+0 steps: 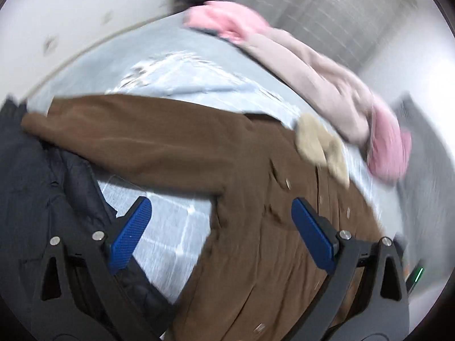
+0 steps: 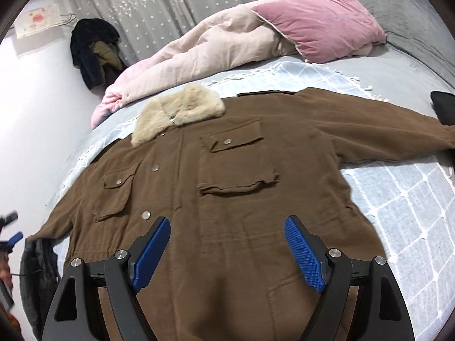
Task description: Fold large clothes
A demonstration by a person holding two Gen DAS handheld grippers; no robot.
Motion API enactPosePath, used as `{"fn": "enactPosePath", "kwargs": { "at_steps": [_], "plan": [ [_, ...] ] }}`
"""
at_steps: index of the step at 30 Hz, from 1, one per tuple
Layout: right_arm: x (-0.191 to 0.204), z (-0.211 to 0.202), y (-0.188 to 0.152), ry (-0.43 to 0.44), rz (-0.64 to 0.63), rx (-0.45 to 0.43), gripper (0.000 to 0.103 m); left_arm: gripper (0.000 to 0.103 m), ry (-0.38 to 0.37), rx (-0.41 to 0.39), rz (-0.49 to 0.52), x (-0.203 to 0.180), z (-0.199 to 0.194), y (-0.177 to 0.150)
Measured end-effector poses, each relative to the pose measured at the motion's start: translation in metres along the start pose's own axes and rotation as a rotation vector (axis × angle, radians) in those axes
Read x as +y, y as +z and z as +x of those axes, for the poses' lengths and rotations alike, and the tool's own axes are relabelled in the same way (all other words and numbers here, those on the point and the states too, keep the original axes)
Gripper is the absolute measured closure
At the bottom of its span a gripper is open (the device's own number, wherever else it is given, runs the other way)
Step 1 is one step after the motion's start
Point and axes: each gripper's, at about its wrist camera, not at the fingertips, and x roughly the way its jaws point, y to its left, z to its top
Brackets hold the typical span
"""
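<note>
both gripper sets, left gripper [image 1: 220,213] and right gripper [image 2: 227,234], gape empty above brown coat [image 2: 227,170].

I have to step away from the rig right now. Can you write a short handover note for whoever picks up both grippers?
Left gripper: open, holding nothing, above the coat's sleeve side.
Right gripper: open, holding nothing, above the coat's lower front.
The brown button-front coat with the cream fur collar lies face up and spread flat on the pale blue checked blanket, both sleeves stretched out to the sides. A dark quilted garment lies beside one sleeve, and a pink quilt is bunched behind the collar.
Done: coat laid out.
Left: no fold made yet; sleeves and body all remain to be folded.
</note>
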Motion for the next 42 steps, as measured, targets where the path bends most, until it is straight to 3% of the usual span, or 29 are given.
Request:
{"fn": "enactPosePath", "kwargs": {
  "at_steps": [2, 5, 11, 15, 18, 21, 24, 27, 29, 31, 33, 36, 42],
  "plan": [
    [0.004, 0.005, 0.001, 0.002, -0.002, 0.005, 0.019, 0.005, 0.037, -0.005, -0.102, 0.018, 0.015, 0.011],
    [0.011, 0.014, 0.001, -0.001, -0.010, 0.015, 0.019, 0.005, 0.173, -0.035, -0.247, 0.041, 0.044, 0.020],
    [0.018, 0.032, 0.004, -0.014, -0.014, 0.033, 0.019, 0.005, 0.449, -0.101, -0.363, 0.058, 0.090, 0.015],
    [0.020, 0.046, 0.004, -0.016, -0.010, 0.063, 0.019, 0.007, 0.599, -0.277, -0.417, 0.059, 0.078, 0.017],
    [0.021, 0.054, 0.002, -0.026, -0.031, 0.088, 0.019, 0.007, 0.630, -0.326, -0.420, 0.061, 0.074, 0.029],
    [0.021, 0.057, 0.001, -0.032, -0.034, 0.095, 0.019, 0.007, 0.640, -0.312, -0.508, 0.084, 0.076, 0.040],
    [0.019, 0.057, 0.000, -0.023, -0.027, 0.098, 0.019, 0.013, 0.674, -0.343, -0.575, 0.105, 0.073, 0.048],
    [0.016, 0.059, 0.000, -0.026, -0.020, 0.102, 0.019, 0.032, 0.680, -0.324, -0.600, 0.131, 0.080, 0.054],
    [0.014, 0.059, 0.001, -0.029, -0.015, 0.100, 0.019, 0.050, 0.674, -0.300, -0.625, 0.144, 0.083, 0.056],
    [0.013, 0.057, 0.002, -0.032, -0.012, 0.093, 0.019, 0.092, 0.612, -0.297, -0.657, 0.155, 0.080, 0.055],
    [0.012, 0.054, 0.002, -0.033, -0.012, 0.085, 0.019, 0.095, 0.532, -0.318, -0.643, 0.152, 0.073, 0.057],
    [0.012, 0.053, 0.003, -0.031, -0.010, 0.076, 0.019, 0.096, 0.462, -0.451, -0.397, 0.100, 0.049, 0.071],
    [0.016, 0.053, 0.002, -0.010, -0.014, 0.078, 0.019, 0.097, 0.237, -0.620, -0.092, -0.010, 0.004, 0.073]
  ]
}}
